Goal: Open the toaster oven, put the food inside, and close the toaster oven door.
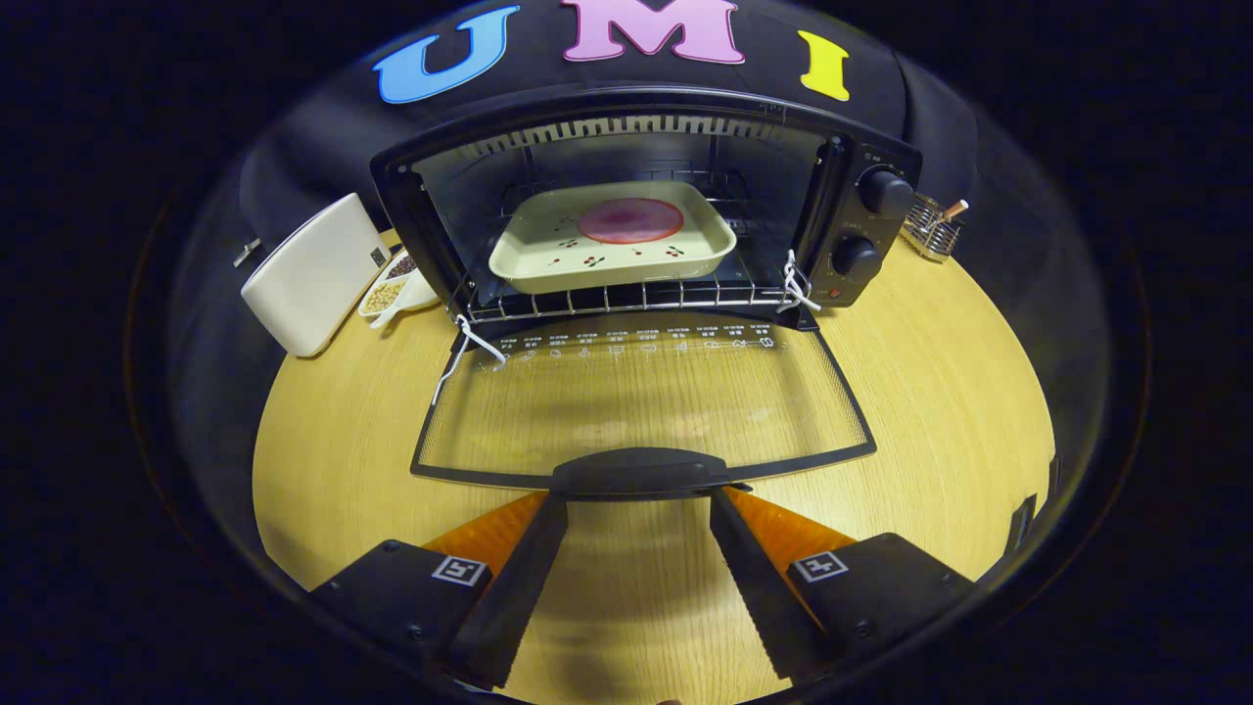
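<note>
Gripper (636, 499) level, pointing forward, jaws spread wide apart. Fingertips (548, 514) at either end of door handle (641, 472), just below it; contact unclear.

A round, light wooden table (940, 392) with a fine grain carries everything here. A black toaster oven (861, 196) stands at its far edge, and the oven's glass door (641, 411) is folded down flat toward the table's middle. At the far left edge a white rounded box (313, 274) stands tilted, touching a small white dish of beans (392, 292) just beside the oven. At the far right edge sits a small wire rack (930, 227).
</note>
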Motion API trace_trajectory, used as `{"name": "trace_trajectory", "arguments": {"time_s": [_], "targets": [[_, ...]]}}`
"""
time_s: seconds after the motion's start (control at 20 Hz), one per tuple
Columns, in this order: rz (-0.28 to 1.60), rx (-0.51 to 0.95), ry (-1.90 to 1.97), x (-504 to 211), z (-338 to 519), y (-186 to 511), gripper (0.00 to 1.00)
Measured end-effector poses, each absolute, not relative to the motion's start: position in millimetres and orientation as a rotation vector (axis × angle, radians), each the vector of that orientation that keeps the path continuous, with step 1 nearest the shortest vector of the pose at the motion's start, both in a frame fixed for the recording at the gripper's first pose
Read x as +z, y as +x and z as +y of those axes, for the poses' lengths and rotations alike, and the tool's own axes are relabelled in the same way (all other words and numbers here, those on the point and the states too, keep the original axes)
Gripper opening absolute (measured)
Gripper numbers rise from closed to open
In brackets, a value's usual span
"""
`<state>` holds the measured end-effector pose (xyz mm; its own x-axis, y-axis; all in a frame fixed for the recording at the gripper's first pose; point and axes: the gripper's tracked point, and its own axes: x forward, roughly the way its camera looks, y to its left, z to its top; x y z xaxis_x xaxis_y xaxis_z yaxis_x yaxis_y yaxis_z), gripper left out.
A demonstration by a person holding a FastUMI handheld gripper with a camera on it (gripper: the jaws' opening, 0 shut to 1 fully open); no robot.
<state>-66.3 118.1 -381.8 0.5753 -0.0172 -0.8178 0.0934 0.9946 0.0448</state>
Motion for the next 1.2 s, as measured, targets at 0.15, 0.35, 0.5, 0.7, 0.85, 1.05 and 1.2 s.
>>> {"name": "trace_trajectory", "arguments": {"time_s": [0.15, 0.35, 0.5, 0.7, 0.85, 1.05, 1.2], "targets": [[0.874, -0.054, 0.093, -351, 119, -60, 0.97], [0.735, -0.031, 0.059, -304, 117, -39, 0.97], [0.679, -0.032, 0.071, -285, 115, -22, 0.98], [0.656, -0.027, 0.087, -277, 116, -8, 0.98], [0.628, -0.024, 0.08, -266, 115, 3, 0.98], [0.561, 0.011, 0.004, -249, 114, 33, 0.97], [0.54, 0.014, 0.006, -240, 113, 54, 0.98]]}}
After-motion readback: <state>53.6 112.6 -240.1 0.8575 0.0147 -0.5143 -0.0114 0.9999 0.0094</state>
